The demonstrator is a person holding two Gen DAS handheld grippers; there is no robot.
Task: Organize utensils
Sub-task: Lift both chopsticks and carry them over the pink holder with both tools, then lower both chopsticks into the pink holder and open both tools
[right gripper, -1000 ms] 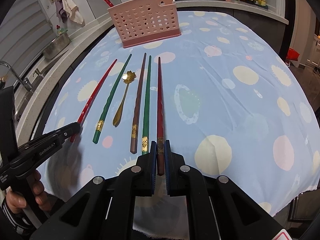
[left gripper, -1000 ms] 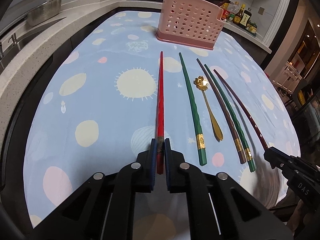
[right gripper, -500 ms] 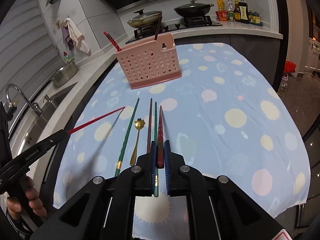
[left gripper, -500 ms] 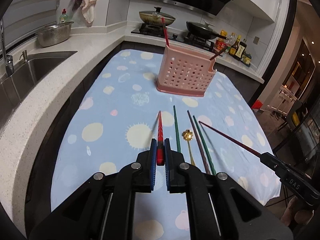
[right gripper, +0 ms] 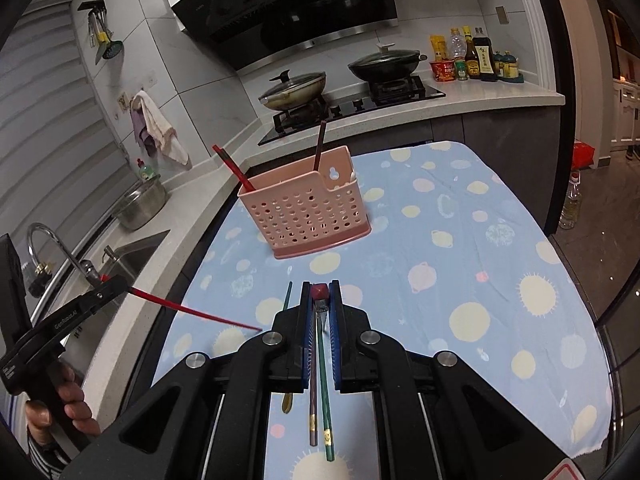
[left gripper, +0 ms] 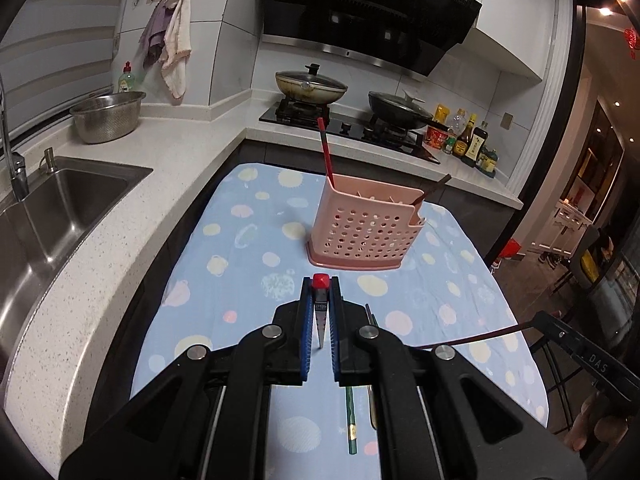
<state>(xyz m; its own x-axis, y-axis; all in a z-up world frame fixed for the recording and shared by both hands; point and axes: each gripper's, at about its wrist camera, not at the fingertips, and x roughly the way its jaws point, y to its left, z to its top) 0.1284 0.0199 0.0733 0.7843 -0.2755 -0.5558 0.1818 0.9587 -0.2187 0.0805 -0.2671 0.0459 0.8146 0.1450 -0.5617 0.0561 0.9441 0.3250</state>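
My left gripper (left gripper: 320,288) is shut on a red chopstick (left gripper: 320,281), held above the table and seen end-on; it also shows from the side in the right wrist view (right gripper: 192,312). My right gripper (right gripper: 320,292) is shut on a dark red chopstick (right gripper: 320,291), which also shows in the left wrist view (left gripper: 476,336). The pink perforated utensil basket (left gripper: 366,236) stands ahead on the blue dotted cloth (left gripper: 256,256), with a red chopstick (left gripper: 326,152) and a brown one (left gripper: 432,190) in it. A green chopstick (right gripper: 325,384), a brown chopstick (right gripper: 313,396) and a gold spoon (right gripper: 286,402) lie on the cloth below.
A steel sink (left gripper: 52,216) and a white counter (left gripper: 132,216) run along the left. A metal bowl (left gripper: 108,116) sits behind the sink. A stove with two pans (left gripper: 312,88) and bottles (left gripper: 472,140) are behind the table.
Both grippers have risen from the cloth with their chopsticks and tilted them, so each chopstick now points down toward the table. The basket now appears lower and closer.
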